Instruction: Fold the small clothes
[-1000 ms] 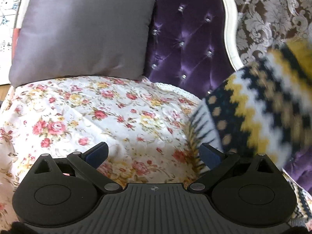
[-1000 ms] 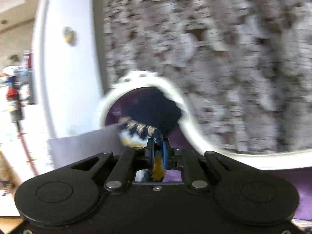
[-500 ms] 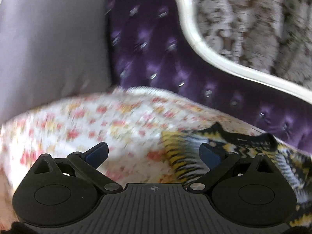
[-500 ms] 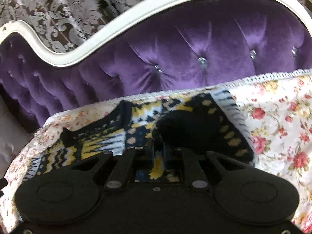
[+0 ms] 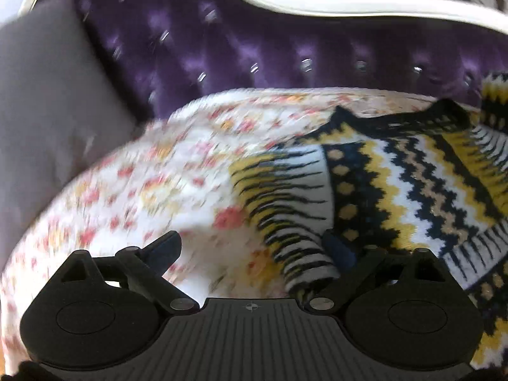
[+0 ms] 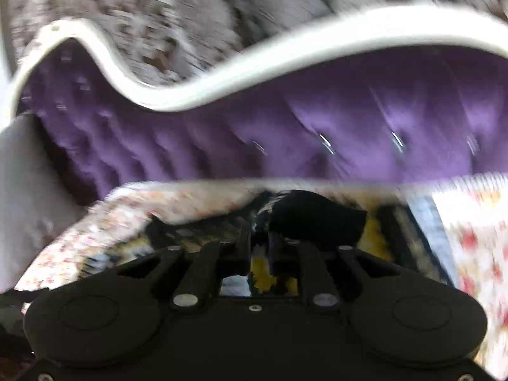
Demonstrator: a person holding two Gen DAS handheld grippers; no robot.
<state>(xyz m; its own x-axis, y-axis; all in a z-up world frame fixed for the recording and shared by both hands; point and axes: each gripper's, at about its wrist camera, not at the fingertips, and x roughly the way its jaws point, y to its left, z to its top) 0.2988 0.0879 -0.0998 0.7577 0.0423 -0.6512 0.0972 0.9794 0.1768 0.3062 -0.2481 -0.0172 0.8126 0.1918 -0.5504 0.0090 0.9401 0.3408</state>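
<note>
A knitted sweater (image 5: 412,184) with yellow, black and white zigzag bands lies on the floral cover (image 5: 165,190) of the sofa seat. My left gripper (image 5: 250,244) is open just above the cover. The sweater's striped ribbed edge (image 5: 295,238) lies between its fingers, against the right one. In the right wrist view the sweater (image 6: 374,235) is bunched in front of my right gripper (image 6: 260,244). Its jaws stand narrow and are opening, with a fold of the knit still between the pads. The picture is blurred.
A purple tufted backrest (image 5: 285,54) with a white curved frame (image 5: 349,9) rises behind the seat. A grey cushion (image 5: 47,111) leans at the left end. Patterned wallpaper (image 6: 158,16) is behind the sofa.
The right gripper came down from in front of the wall, bringing the sweater onto the seat. The left gripper rolled and slid right until the striped edge lay between its fingers.
</note>
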